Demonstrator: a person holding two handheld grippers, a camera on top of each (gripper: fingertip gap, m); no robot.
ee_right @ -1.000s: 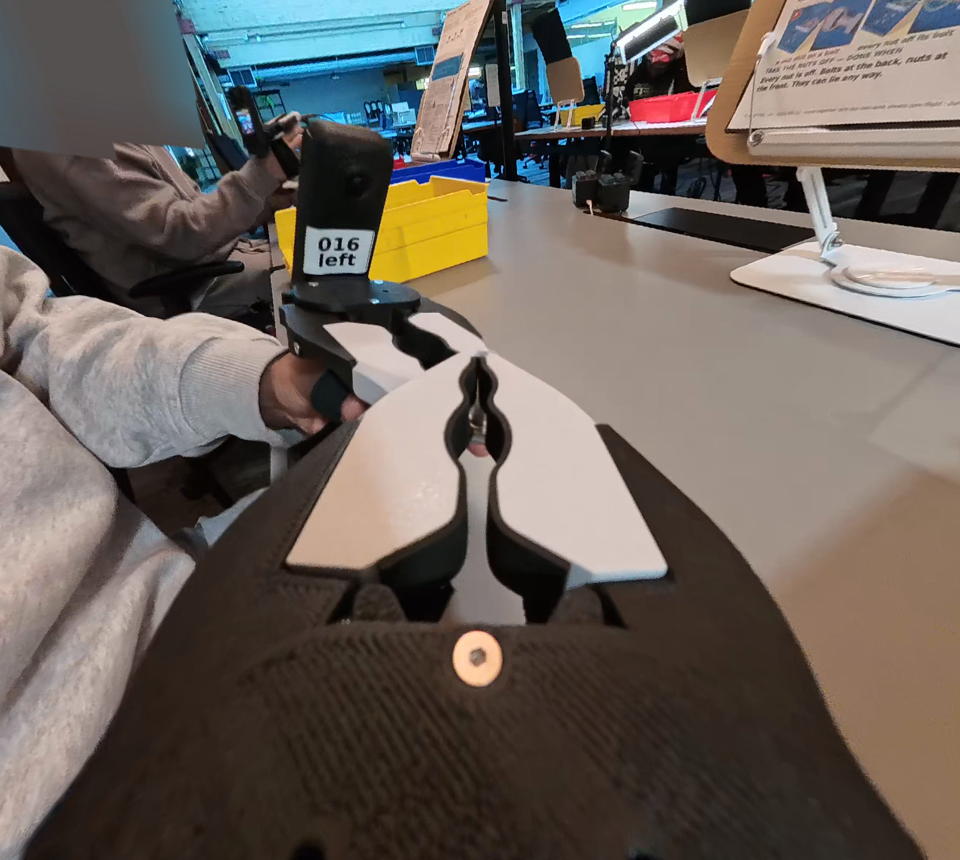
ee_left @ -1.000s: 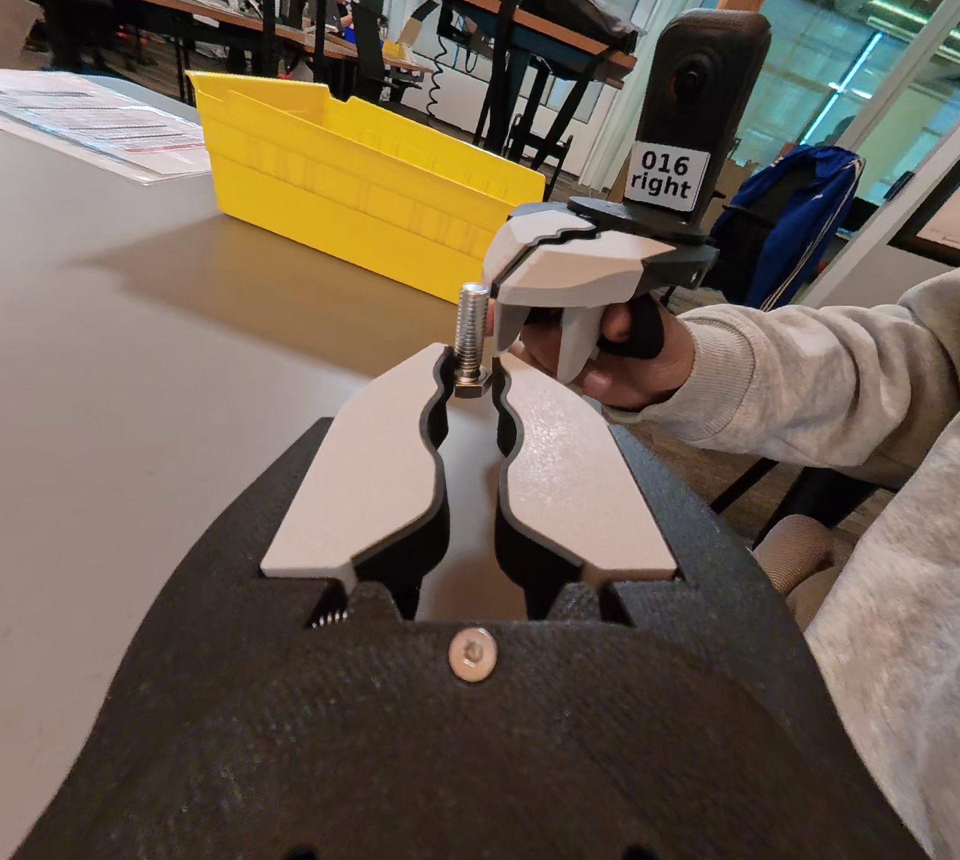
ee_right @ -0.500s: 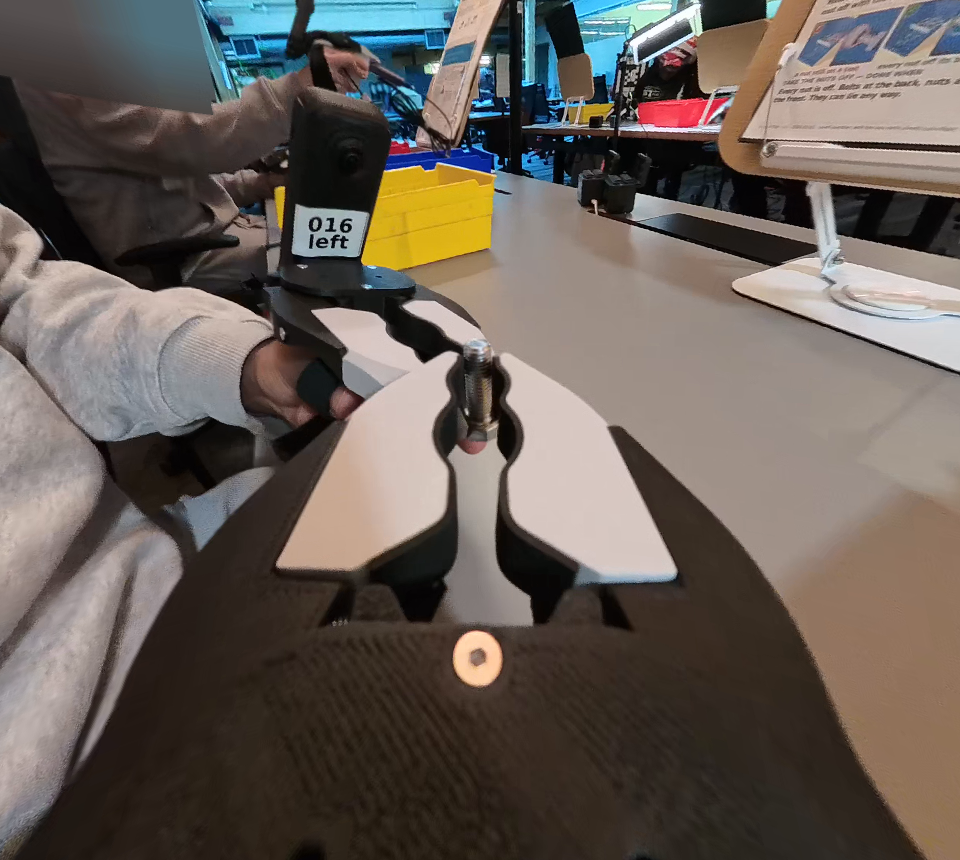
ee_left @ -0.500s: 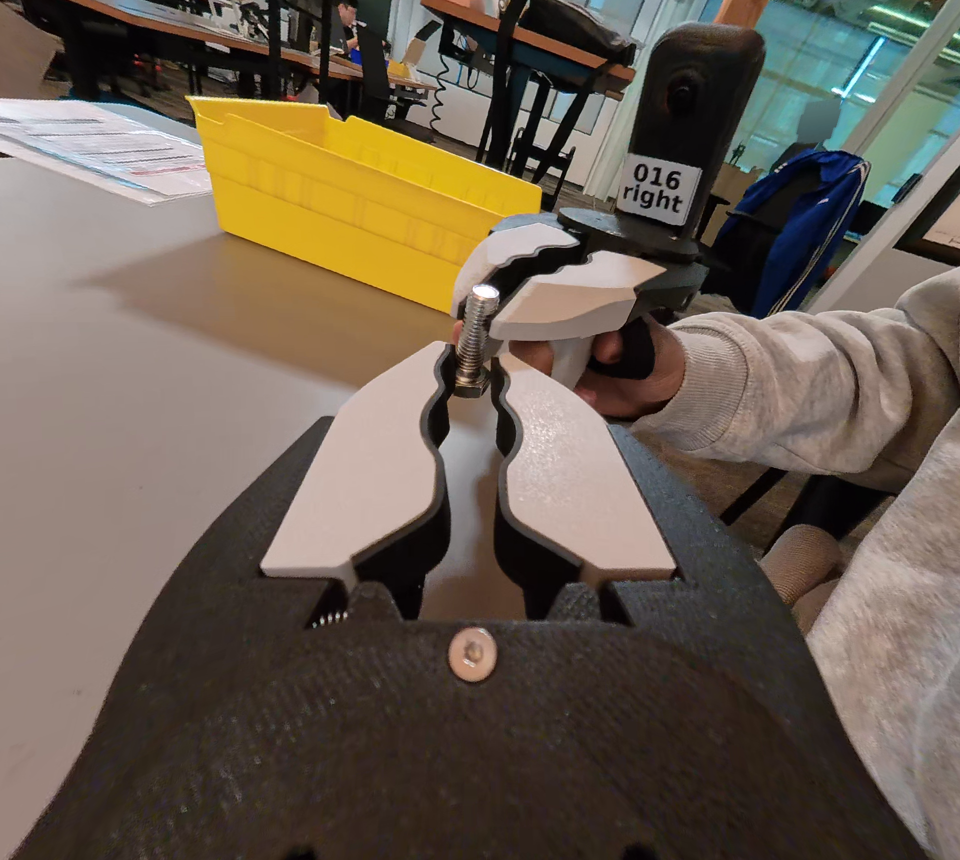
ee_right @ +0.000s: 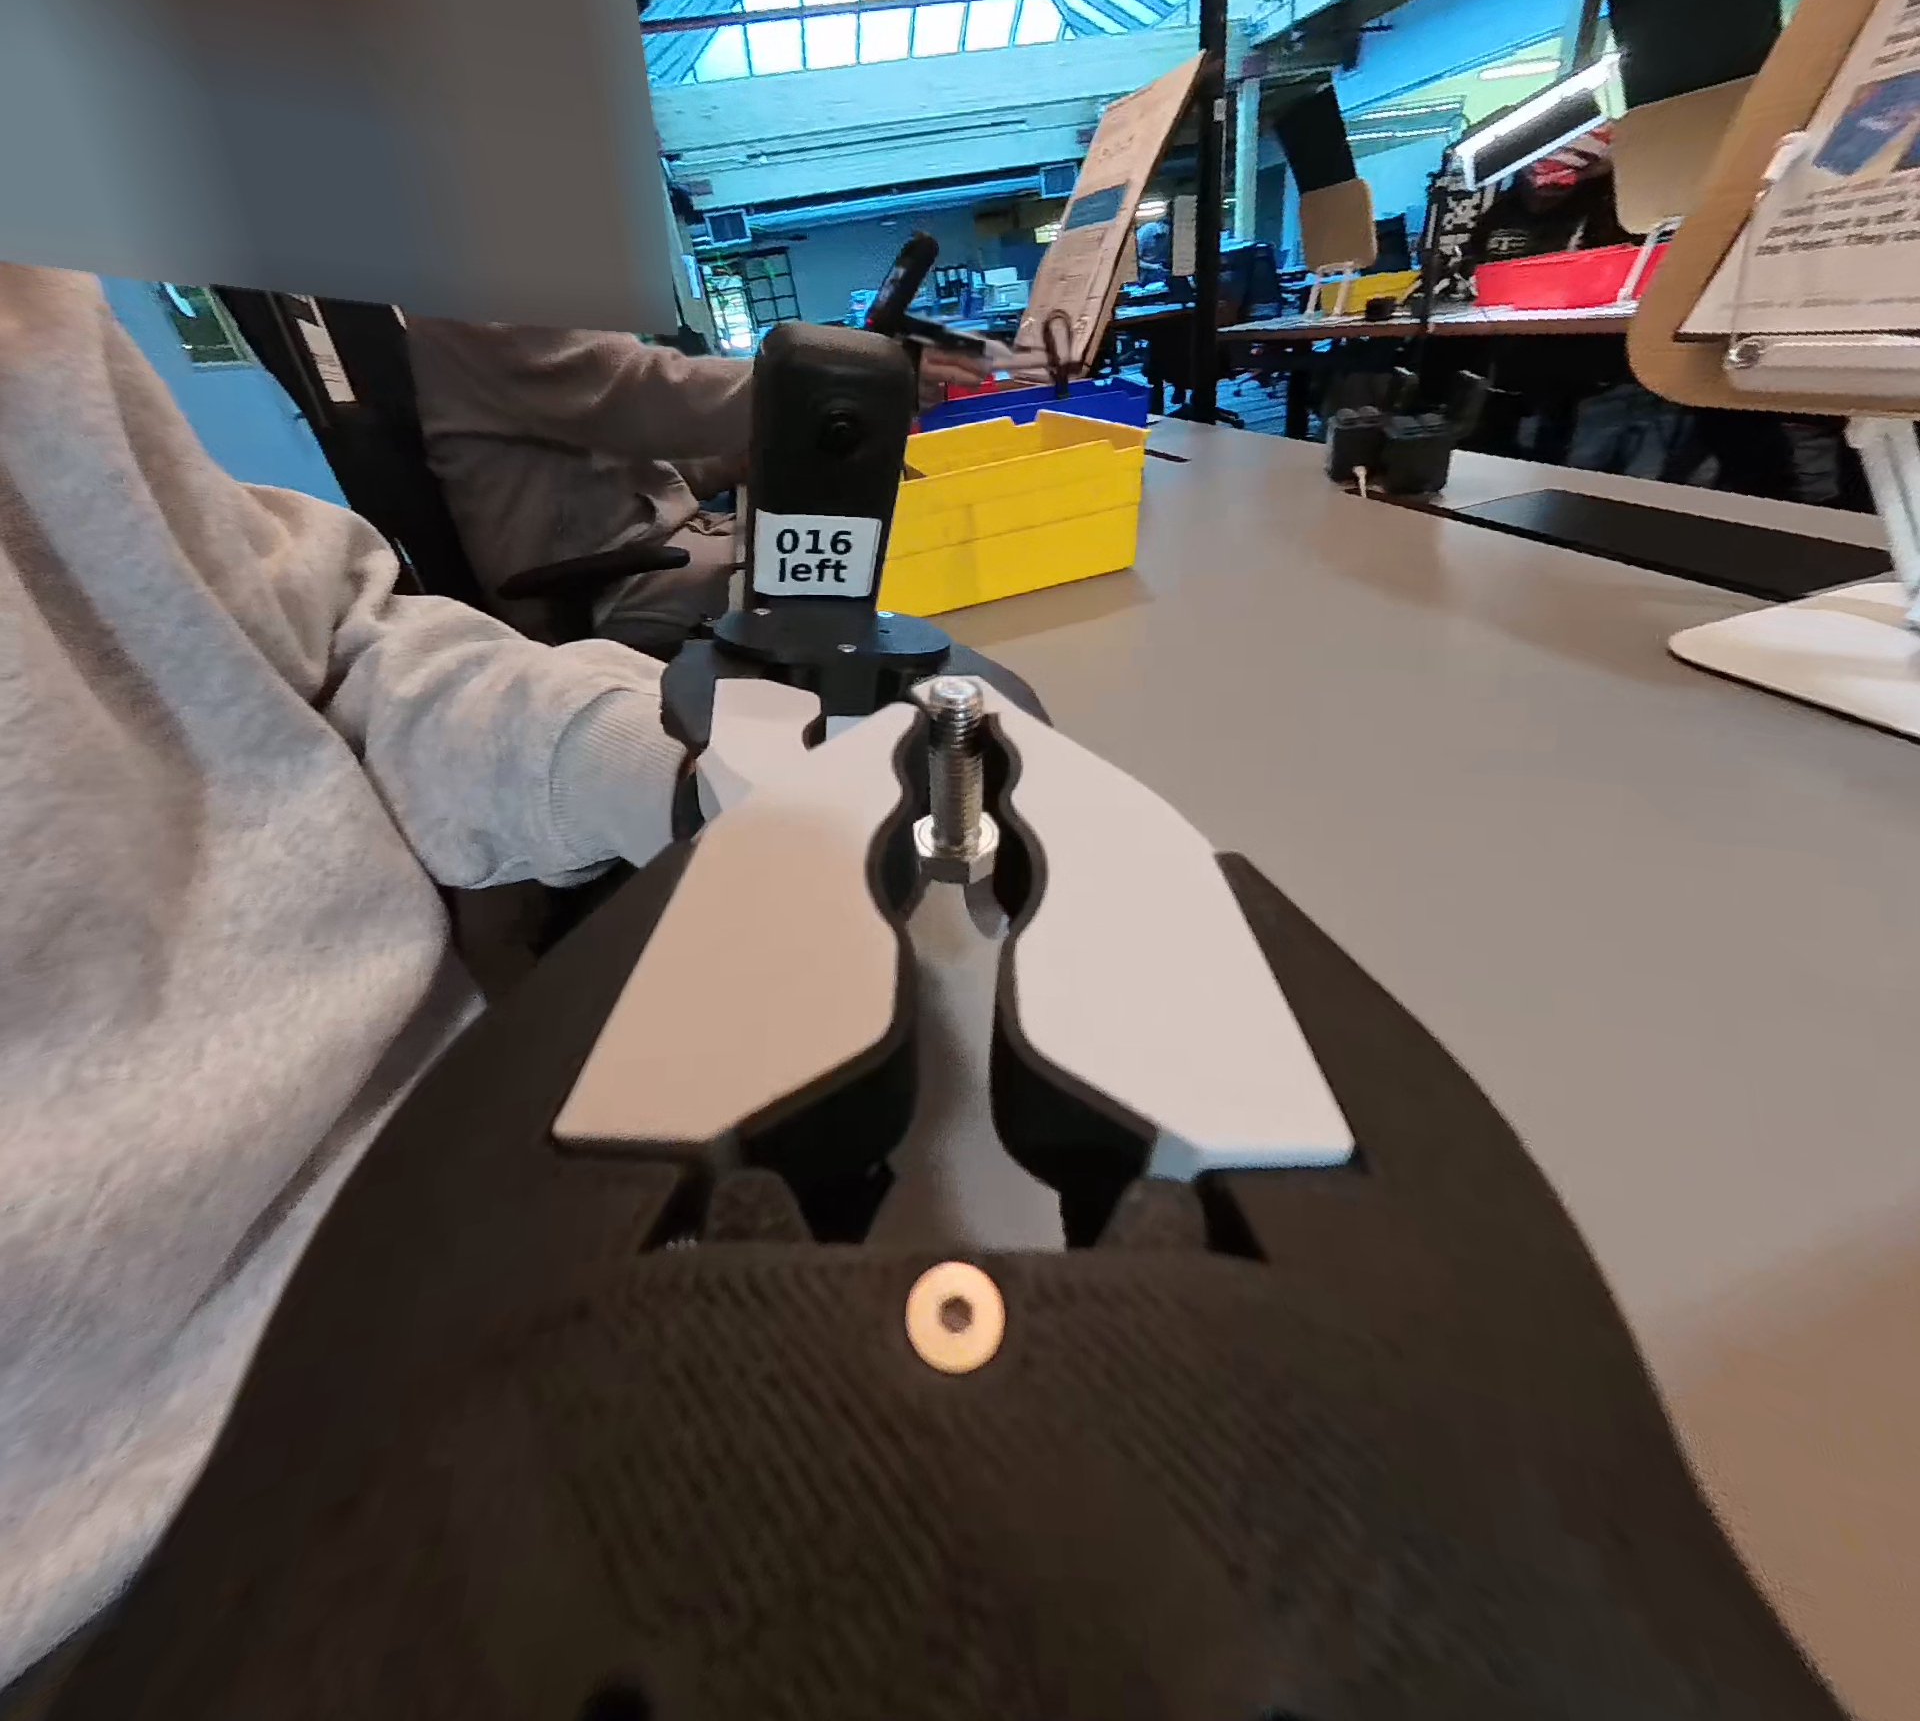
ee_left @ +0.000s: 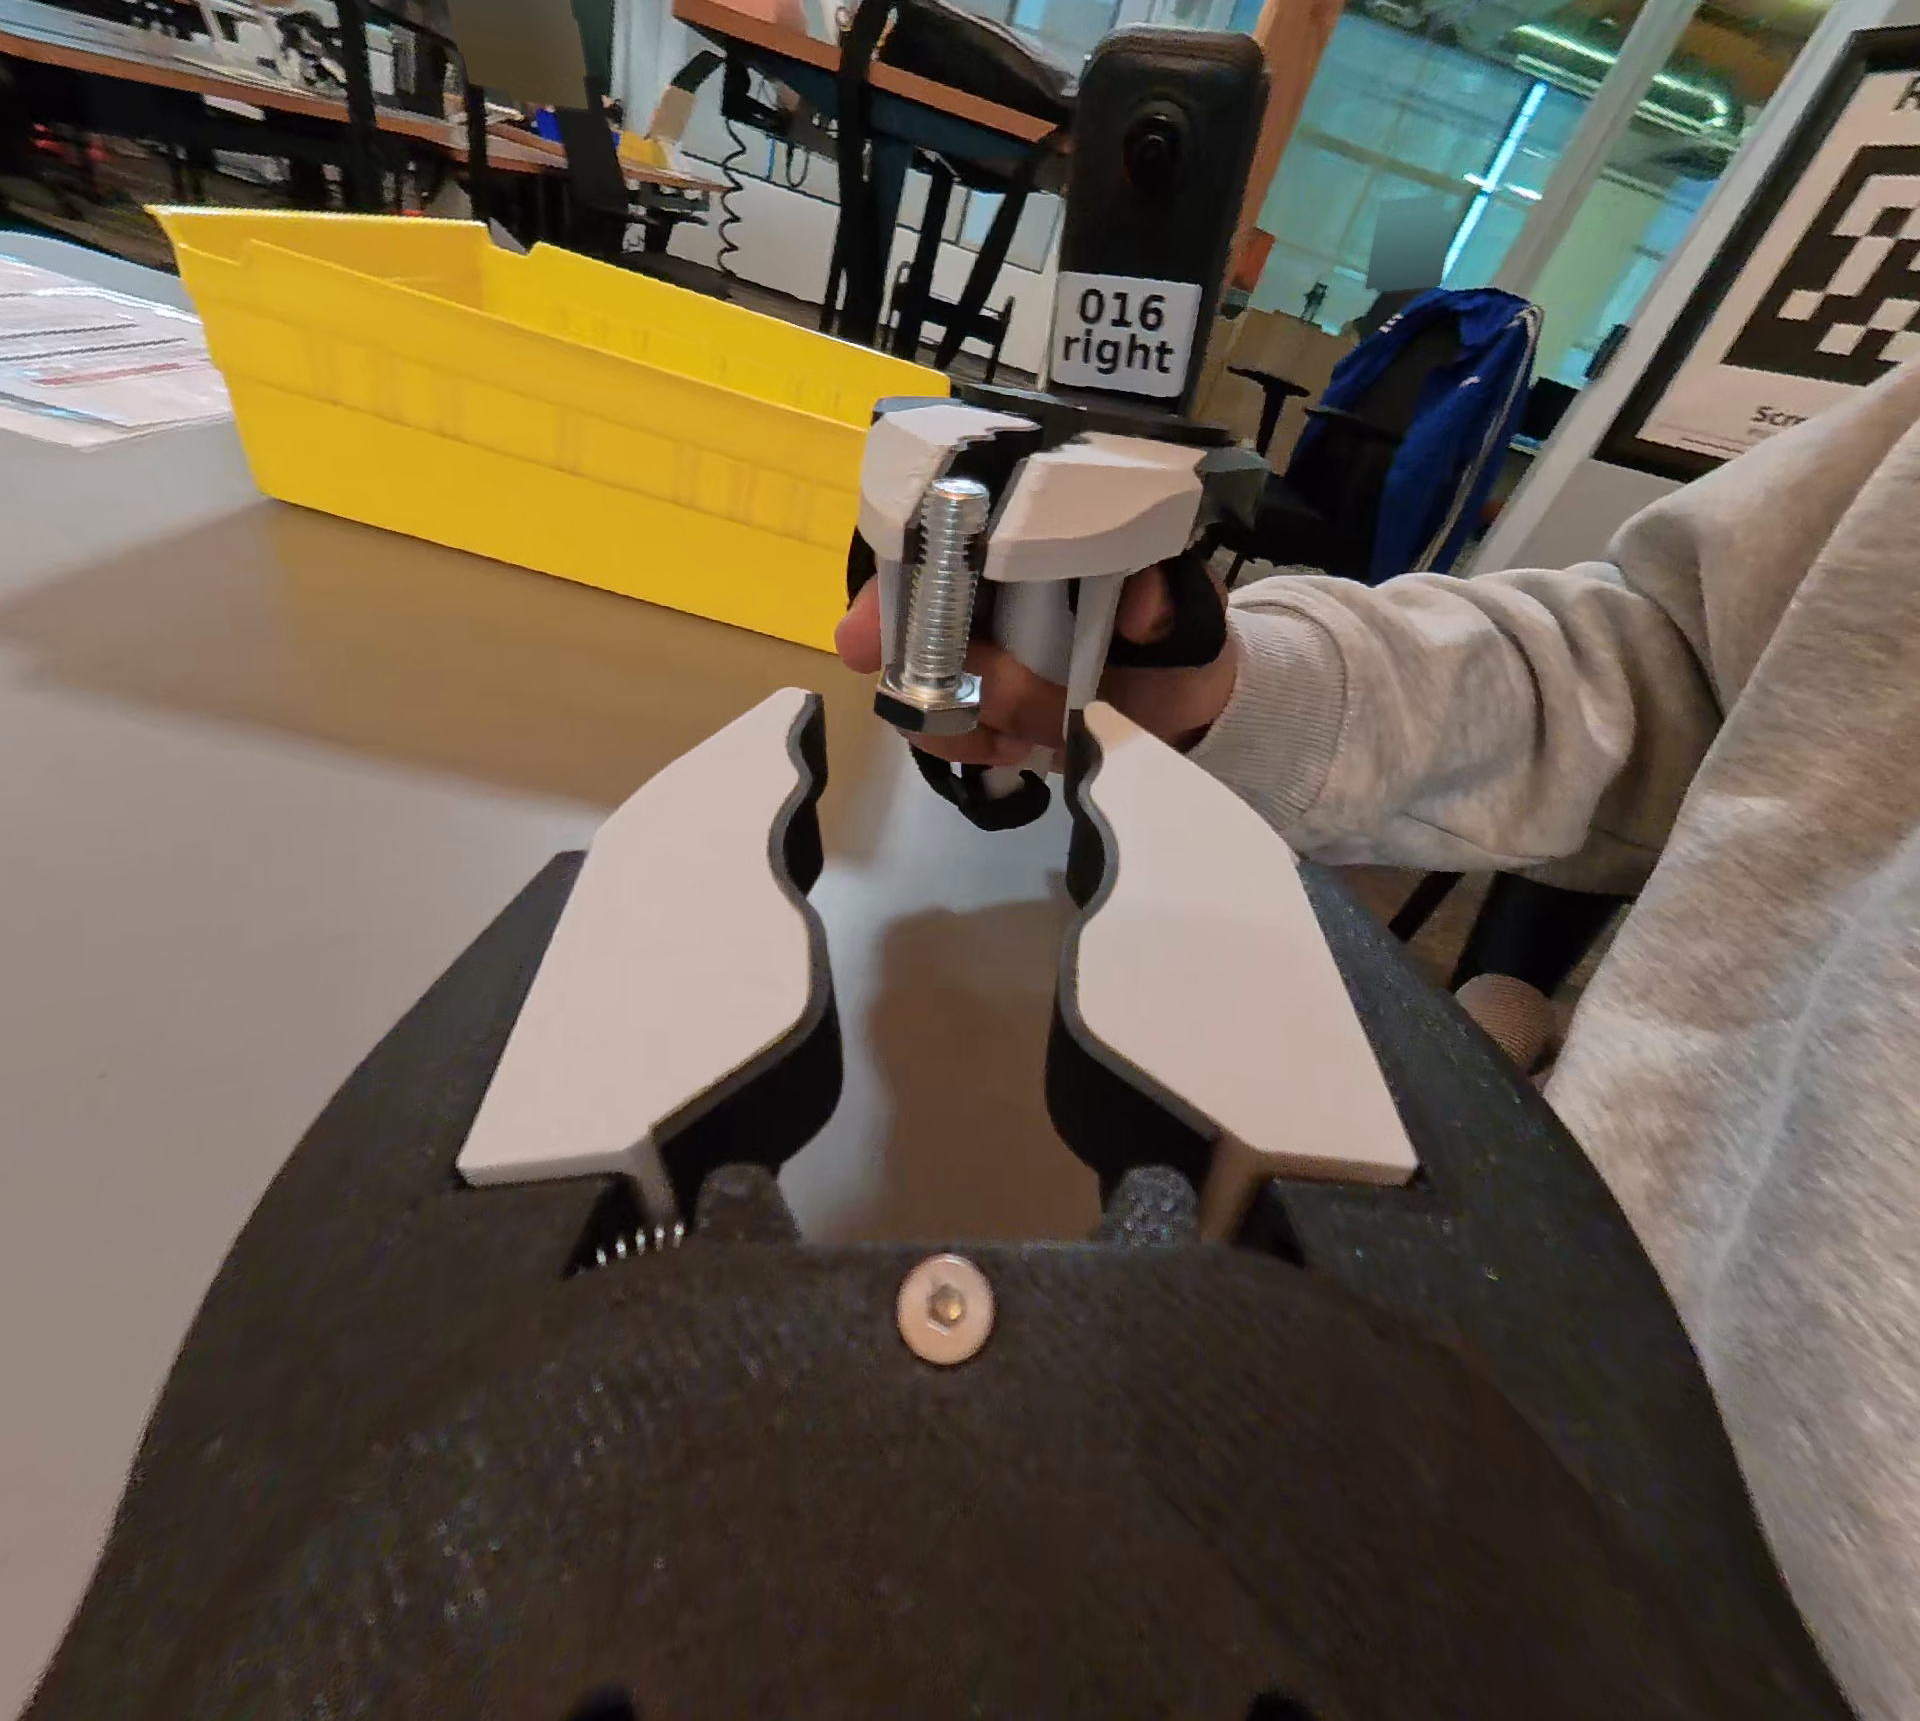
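Moved: left gripper (ee_left: 940,778) has let go of the silver threaded steel bolt with a hex head (ee_left: 933,606) and is now sitting spread wide and empty just under it, head hanging between its tips.
Right gripper (ee_right: 951,762): pinching the bolt's shank, thread end up, head down, nothing else touching it.
Around: long yellow plastic bin (ee_left: 540,414) is sitting on the grey table (ee_left: 260,840) beyond the left tongs.
Doing it well, I reckon: keep the pinch square on the threads so it isn't tilting.
Writing: white stickers on both black camera posts, printed sheets around, not repeating any.
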